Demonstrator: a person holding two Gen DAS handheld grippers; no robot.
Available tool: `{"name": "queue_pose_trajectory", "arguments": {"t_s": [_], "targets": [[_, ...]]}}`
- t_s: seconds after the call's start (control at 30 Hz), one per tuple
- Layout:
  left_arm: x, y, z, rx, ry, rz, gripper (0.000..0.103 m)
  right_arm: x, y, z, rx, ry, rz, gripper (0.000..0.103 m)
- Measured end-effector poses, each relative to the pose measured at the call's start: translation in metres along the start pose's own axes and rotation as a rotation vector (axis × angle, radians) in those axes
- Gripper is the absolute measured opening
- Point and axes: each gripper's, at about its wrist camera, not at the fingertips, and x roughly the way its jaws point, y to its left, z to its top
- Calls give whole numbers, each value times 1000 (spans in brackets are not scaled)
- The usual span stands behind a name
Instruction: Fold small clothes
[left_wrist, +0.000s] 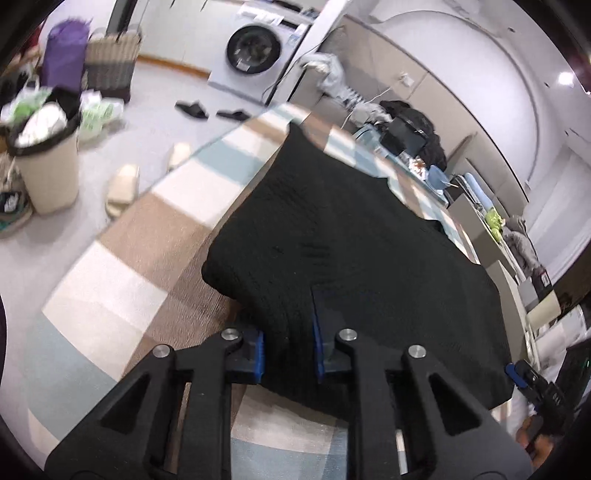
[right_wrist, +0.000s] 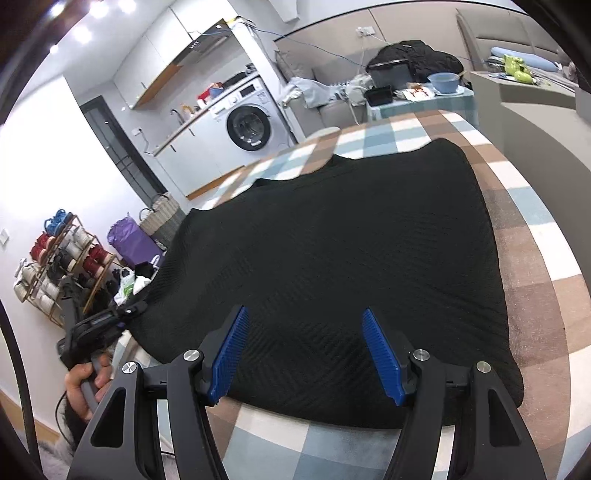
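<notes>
A black knit garment (left_wrist: 351, 236) lies spread on the checked tablecloth (left_wrist: 140, 258). My left gripper (left_wrist: 288, 347) is shut on a bunched fold at the garment's near left edge, with cloth pinched between the blue pads (left_wrist: 260, 354). The left gripper also shows in the right wrist view (right_wrist: 129, 314), holding that left edge. The garment (right_wrist: 351, 258) fills the middle of the right wrist view. My right gripper (right_wrist: 306, 354) is open over the garment's near edge, its blue pads (right_wrist: 231, 354) wide apart with nothing between them. It also shows in the left wrist view (left_wrist: 517, 369).
The table's left edge (left_wrist: 110, 229) drops to the floor, where a bin (left_wrist: 44, 162), slippers (left_wrist: 122, 188) and a washing machine (left_wrist: 255, 48) stand. A blue bowl (right_wrist: 445, 81) and a black bag (right_wrist: 413, 62) sit beyond the table's far end. A shoe rack (right_wrist: 59, 266) stands at left.
</notes>
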Motion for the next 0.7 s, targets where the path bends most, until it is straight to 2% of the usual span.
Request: {"name": "queue_pose_trajectory", "arguments": {"t_s": [0.2,0.3,0.4,0.47,0.53,0.6,0.63,0.7], "targets": [[1,-5,-1,57,-6,45,14,10,-4,-7,-2,40,-36,65],[-4,-26,7,158,-57,57,14,10,-8,-7,18,48,-26,66],[-8,-61,24,256,-120,34,13,7,-6,-4,8,38,-28,68],[-9,-99,33,343,-163,-14,13,5,-4,-3,5,36,-21,69],[-6,-139,33,442,-170,-92,13,3,-4,-2,3,31,-15,69],[0,-168,27,507,-156,-162,13,1,-6,-2,10,24,-19,69],[8,-188,21,553,-128,-215,13,-1,-8,-2,18,20,-21,69],[18,-211,9,604,-80,-273,13,-6,-13,-1,33,11,-29,69]]}}
